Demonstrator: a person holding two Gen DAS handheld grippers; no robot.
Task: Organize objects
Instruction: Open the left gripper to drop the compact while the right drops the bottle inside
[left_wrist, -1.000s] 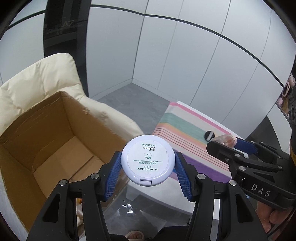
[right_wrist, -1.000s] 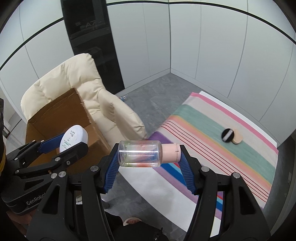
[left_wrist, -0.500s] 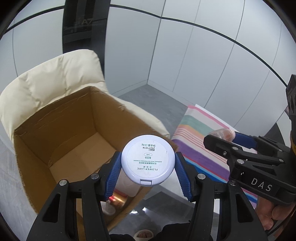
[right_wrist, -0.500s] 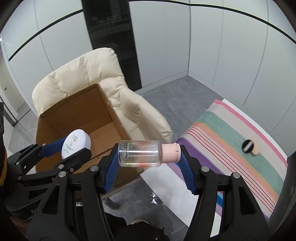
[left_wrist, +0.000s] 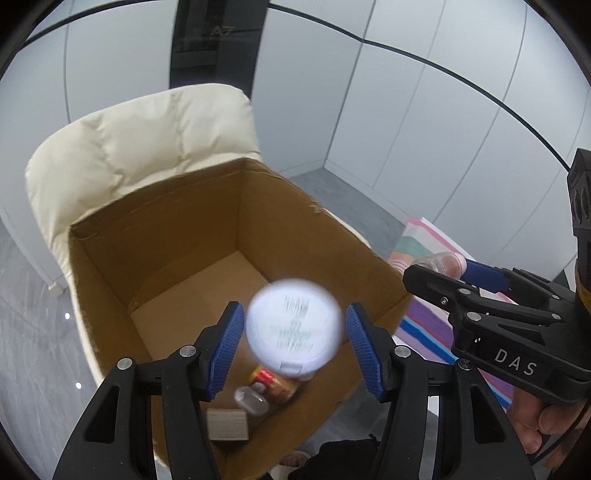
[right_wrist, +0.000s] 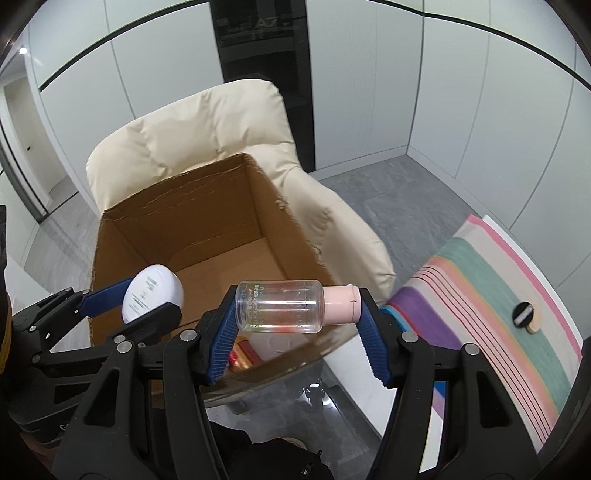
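Plainly, the left gripper (left_wrist: 293, 312) is released: its blue pads (left_wrist: 225, 347) stand a sliver apart from the white round compact (left_wrist: 294, 328) on both sides. The compact is smeared with blur, so it seems to touch neither pad, though the left wrist view is too soft to be sure. It hangs over the open cardboard box (left_wrist: 155, 199), lid label facing the camera.

Down in the box, toward 6 o'clock of the compact, lie a small clear bottle (left_wrist: 251, 400), a gold-brown jar (left_wrist: 279, 384) and a little paper carton (left_wrist: 226, 424), crowded near one corner. The rest of the box floor is bare cardboard. The box sits on the seat of a cream padded armchair (left_wrist: 140, 140), whose back rises at 11 o'clock behind the box's rim.

The right gripper (right_wrist: 295, 304) is clenched on a clear bottle with a pink cap (right_wrist: 284, 306). It is held crosswise, base against one pad and cap against the other (cap pointing to 3 o'clock in the right wrist view). A thin tinted residue lines its lower side. This bottle hovers just outside the box's near right corner, not over the opening.

From the right wrist camera the left gripper sits at 9 o'clock, with the compact between its fingers over the box's near wall. At 3 o'clock a striped mat (right_wrist: 480, 280) lies on the grey floor, and on it, well apart from everything else, rests a black-and-beige powder puff (right_wrist: 526, 315).
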